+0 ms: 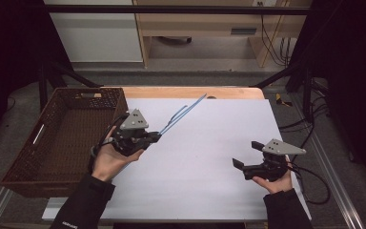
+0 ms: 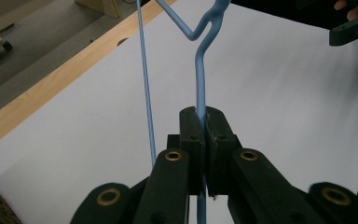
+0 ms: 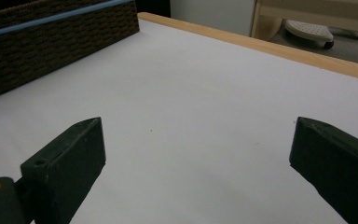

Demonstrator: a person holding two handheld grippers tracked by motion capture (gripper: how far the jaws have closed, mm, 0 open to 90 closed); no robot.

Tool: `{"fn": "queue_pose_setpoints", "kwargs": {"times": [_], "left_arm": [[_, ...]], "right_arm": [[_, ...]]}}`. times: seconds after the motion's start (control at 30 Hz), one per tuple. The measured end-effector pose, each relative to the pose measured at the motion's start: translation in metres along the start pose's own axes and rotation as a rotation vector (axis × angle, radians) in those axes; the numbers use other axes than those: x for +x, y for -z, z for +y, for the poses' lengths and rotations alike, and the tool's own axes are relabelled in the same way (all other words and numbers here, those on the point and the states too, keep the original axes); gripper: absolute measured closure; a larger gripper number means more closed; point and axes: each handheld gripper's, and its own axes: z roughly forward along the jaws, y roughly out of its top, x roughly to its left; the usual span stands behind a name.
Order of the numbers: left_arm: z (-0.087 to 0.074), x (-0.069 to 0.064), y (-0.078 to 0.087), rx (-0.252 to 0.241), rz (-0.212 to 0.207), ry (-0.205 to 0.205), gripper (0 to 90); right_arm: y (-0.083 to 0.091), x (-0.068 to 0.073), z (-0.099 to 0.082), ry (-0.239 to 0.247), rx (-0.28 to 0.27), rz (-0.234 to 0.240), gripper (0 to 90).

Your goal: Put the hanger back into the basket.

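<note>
Table: white sheet (image 1: 205, 157) on wood top.
Basket (image 1: 19, 160): brown wicker, far left, nothing visible inside.
L gripper (image 1: 158, 135): jaws clamped on blue hanger (image 1: 183, 113).
R gripper (image 1: 246, 154): jaws wide apart, nothing btw them.

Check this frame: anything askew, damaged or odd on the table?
Nothing damaged or spilled. The blue wire hanger is off the table, pinched in the shut left gripper and sticking out at a slant over the white tabletop. The wicker basket overhangs the left edge. The right gripper is open, holding nothing.
</note>
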Motion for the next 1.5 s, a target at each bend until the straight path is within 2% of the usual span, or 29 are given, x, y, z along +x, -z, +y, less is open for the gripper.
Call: {"fn": "queue_pose_setpoints", "kwargs": {"times": [0.43,0.7,1.0,1.07,1.27,1.4,1.5], "left_arm": [[-0.002,0.02,0.042,-0.07,0.028,0.035,87.6],[-0.007,0.039,0.06,-0.07,0.064,0.053,87.6],[-0.015,0.06,0.08,-0.084,0.085,0.088,87.6],[-0.016,0.065,0.086,-0.082,0.085,0.089,87.6],[-0.022,0.081,0.103,-0.05,0.122,0.083,87.6],[-0.031,0.09,0.112,-0.015,0.154,0.081,87.5],[-0.04,0.096,0.118,-0.014,0.164,0.086,87.6]], "right_arm": [[0.008,-0.002,-0.002,0.003,0.003,-0.012,1.8],[0.009,-0.002,-0.003,-0.003,0.007,-0.022,1.7],[0.007,-0.002,-0.004,0.002,0.015,-0.028,1.7],[0.007,-0.002,-0.004,0.003,0.016,-0.03,1.7],[0.008,-0.002,-0.003,0.004,0.011,-0.029,1.7],[0.007,-0.002,-0.003,0.006,0.012,-0.032,1.7],[0.007,-0.002,-0.004,0.004,0.015,-0.031,1.7]]}}
